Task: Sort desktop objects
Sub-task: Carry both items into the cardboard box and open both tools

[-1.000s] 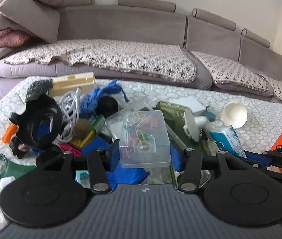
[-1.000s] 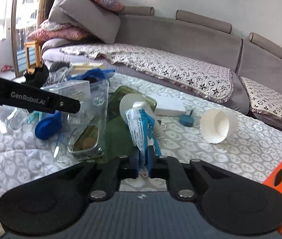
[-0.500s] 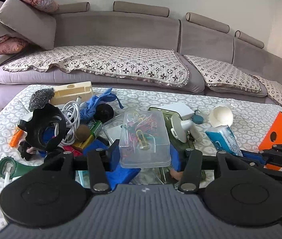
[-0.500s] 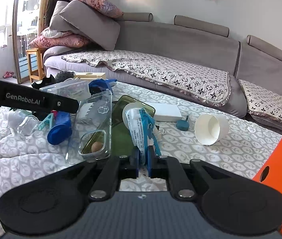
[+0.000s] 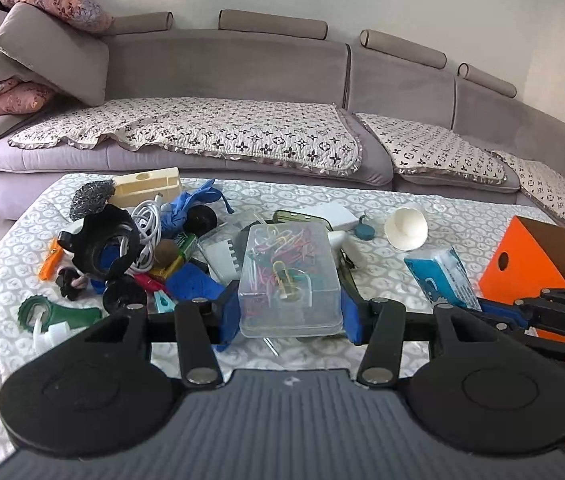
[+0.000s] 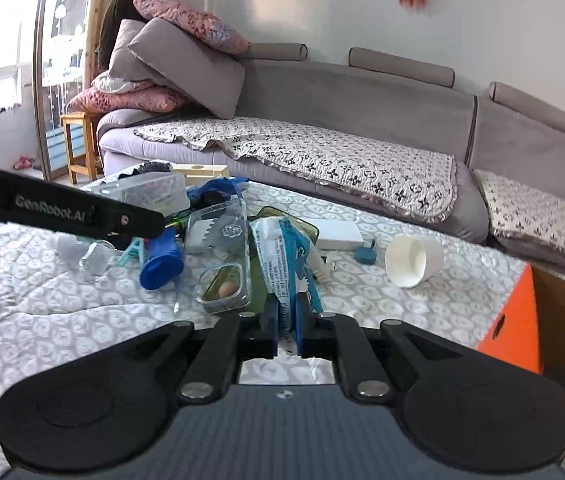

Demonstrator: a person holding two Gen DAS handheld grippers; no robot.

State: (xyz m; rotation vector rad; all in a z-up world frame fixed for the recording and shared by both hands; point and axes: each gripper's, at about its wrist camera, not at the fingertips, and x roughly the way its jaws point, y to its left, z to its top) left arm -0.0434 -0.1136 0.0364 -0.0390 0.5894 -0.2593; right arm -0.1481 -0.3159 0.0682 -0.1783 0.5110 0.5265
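Observation:
My left gripper (image 5: 289,312) is shut on a clear plastic box of coloured paper clips (image 5: 288,278) and holds it above the table. The same box (image 6: 150,194) shows in the right wrist view, beside the left gripper's black arm (image 6: 62,212). My right gripper (image 6: 283,320) is shut on a blue and white tissue pack (image 6: 282,256), lifted off the table. In the left wrist view that pack (image 5: 440,276) sits at the right, in the right gripper (image 5: 490,306), next to an orange box (image 5: 522,264).
A pile of clutter lies on the patterned tablecloth: black tape holder (image 5: 98,240), white cable (image 5: 148,220), green opener (image 5: 54,312), clear phone case (image 6: 222,256), white cup (image 6: 414,258), white flat box (image 6: 338,234), blue round tag (image 6: 364,255). A grey sofa (image 5: 282,80) stands behind the table.
Both grippers have risen and drawn back from the table with their loads. The table's objects look smaller and lower, and the orange box has come further into view at the right.

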